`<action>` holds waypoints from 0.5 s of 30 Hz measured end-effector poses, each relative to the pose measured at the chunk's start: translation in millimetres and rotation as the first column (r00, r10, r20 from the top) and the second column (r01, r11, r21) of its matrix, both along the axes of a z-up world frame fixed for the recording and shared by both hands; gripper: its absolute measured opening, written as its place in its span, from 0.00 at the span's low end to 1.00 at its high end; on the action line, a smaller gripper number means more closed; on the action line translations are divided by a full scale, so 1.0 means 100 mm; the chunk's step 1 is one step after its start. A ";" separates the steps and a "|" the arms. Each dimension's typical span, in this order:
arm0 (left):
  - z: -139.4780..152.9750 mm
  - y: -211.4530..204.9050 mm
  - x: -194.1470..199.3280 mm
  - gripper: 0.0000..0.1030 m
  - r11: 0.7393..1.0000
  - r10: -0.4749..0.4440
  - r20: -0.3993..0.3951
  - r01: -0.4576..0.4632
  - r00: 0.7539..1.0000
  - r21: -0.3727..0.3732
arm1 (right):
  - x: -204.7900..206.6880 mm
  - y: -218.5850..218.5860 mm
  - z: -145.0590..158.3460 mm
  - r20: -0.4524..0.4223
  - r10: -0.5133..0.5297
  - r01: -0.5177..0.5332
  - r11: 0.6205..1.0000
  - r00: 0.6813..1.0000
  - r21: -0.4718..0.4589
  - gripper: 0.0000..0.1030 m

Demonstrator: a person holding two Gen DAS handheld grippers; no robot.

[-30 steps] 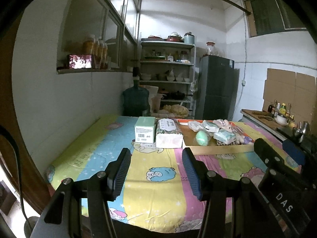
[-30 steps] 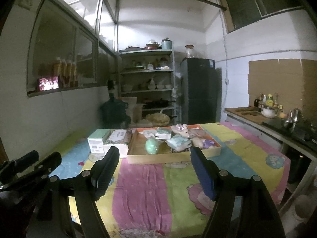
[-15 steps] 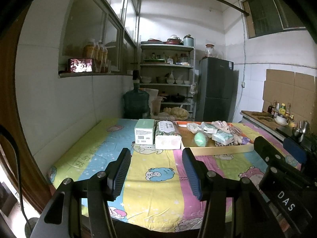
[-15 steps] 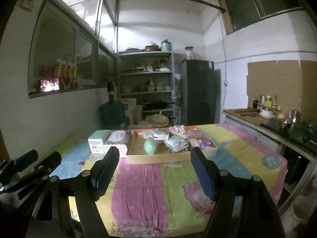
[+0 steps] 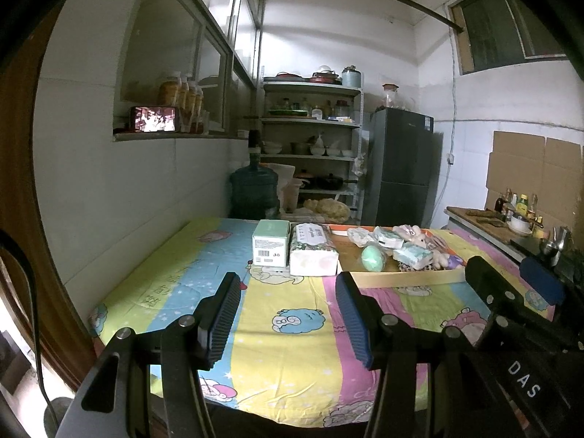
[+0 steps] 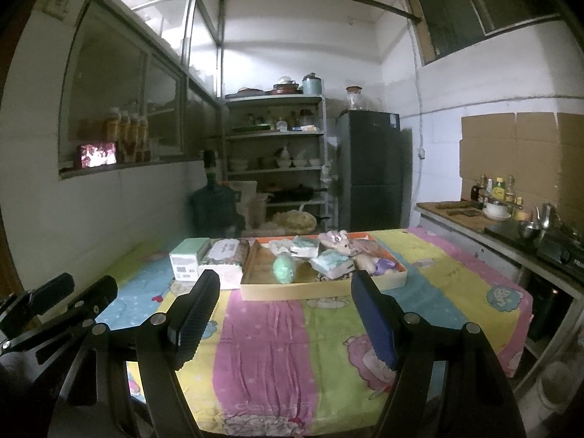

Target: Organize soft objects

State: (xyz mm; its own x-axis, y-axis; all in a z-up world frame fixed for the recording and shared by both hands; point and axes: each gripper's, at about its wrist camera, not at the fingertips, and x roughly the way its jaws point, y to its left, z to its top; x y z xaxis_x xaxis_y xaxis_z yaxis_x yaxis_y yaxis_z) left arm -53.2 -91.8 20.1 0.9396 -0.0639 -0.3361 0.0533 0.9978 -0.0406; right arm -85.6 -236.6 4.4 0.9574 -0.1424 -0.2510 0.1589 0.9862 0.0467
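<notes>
A shallow cardboard tray (image 6: 321,288) stands on the far half of the table and holds a green soft egg (image 6: 284,269), tissue packs (image 6: 332,261), a pink plush toy (image 6: 337,238) and a purple toy (image 6: 383,264). It also shows in the left wrist view (image 5: 405,278). A mint box (image 5: 271,247) and a wrapped tissue pack (image 5: 313,253) stand left of the tray. My left gripper (image 5: 288,315) is open and empty above the table's near edge. My right gripper (image 6: 283,319) is open and empty, well short of the tray.
The table wears a striped cartoon cloth (image 6: 266,346). A wall runs along its left side. A shelf rack (image 6: 277,160), a fridge (image 6: 376,175) and a water jug (image 5: 253,193) stand behind. A counter with bottles and pots (image 6: 511,215) is at right.
Both grippers have drawn back and risen slightly, so the table and tray look a little farther and lower. Both stay open. Nothing on the table moved.
</notes>
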 end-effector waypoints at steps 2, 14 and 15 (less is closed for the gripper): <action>0.00 0.00 0.00 0.52 1.000 0.000 0.000 0.000 1.000 -0.001 | 0.00 0.00 0.01 -0.002 0.003 -0.003 1.000 1.000 0.000 0.74; 0.00 0.00 0.00 0.52 1.000 -0.001 0.000 0.001 1.000 -0.001 | -0.01 0.01 0.01 -0.003 0.007 -0.007 1.000 1.000 0.001 0.74; -0.01 0.00 0.00 0.52 1.000 -0.001 0.000 0.001 1.000 0.000 | -0.02 0.01 0.01 -0.003 0.008 -0.008 1.000 1.000 0.001 0.74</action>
